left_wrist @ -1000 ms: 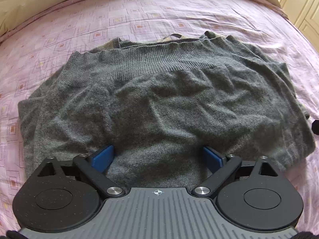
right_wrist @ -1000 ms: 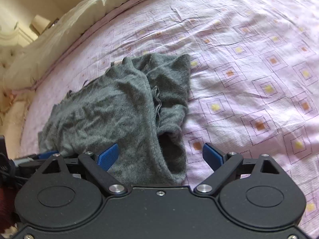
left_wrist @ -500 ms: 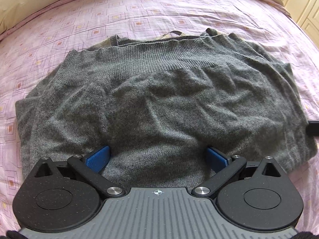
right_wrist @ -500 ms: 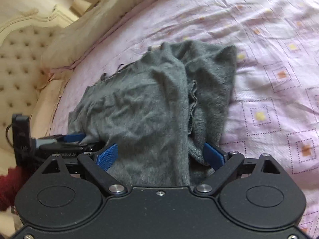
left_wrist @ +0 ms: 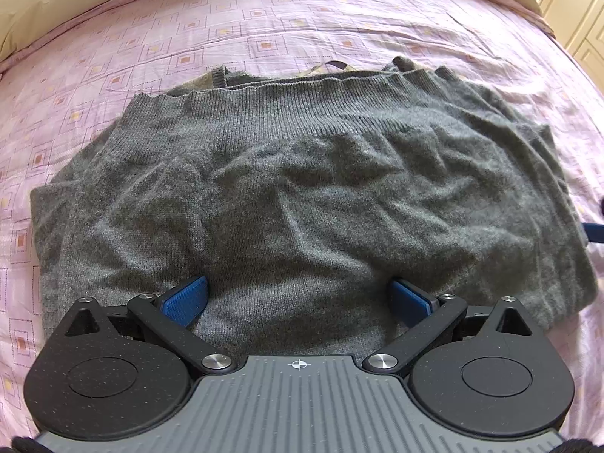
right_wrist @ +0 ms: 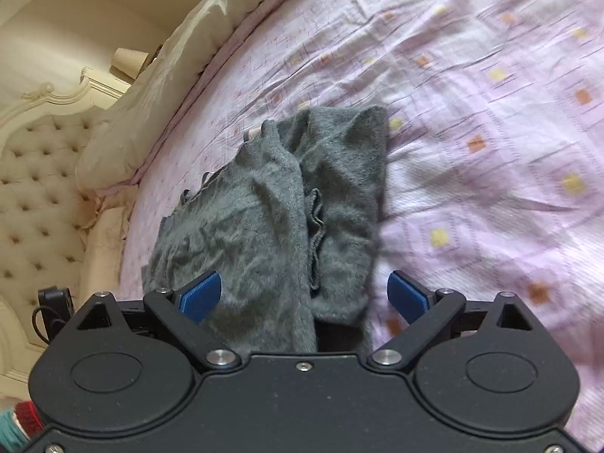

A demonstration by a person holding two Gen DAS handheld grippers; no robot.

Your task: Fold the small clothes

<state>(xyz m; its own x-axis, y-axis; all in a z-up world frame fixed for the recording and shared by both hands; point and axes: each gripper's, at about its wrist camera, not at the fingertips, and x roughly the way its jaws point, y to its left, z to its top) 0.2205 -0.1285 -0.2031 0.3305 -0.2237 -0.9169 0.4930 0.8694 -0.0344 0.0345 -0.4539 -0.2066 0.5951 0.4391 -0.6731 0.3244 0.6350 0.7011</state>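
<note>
A grey knitted sweater lies folded on the pink patterned bedsheet, its ribbed hem toward the far side. My left gripper is open, low over the sweater's near edge, with knit cloth between its blue fingers. In the right wrist view the sweater runs away from me as a bunched strip. My right gripper is open over its near end, one fingertip above the cloth and the other above the bedsheet. A blue finger of the right gripper shows at the left wrist view's right edge.
A cream quilt lies along the bed's far edge, with a tufted cream headboard beyond it. Cream cupboard doors stand past the bed on the right. Bare sheet surrounds the sweater.
The right gripper has swung over the sweater's end, which now sits between its fingers. The left gripper has crept slightly forward over the near edge. Both stayed open.
</note>
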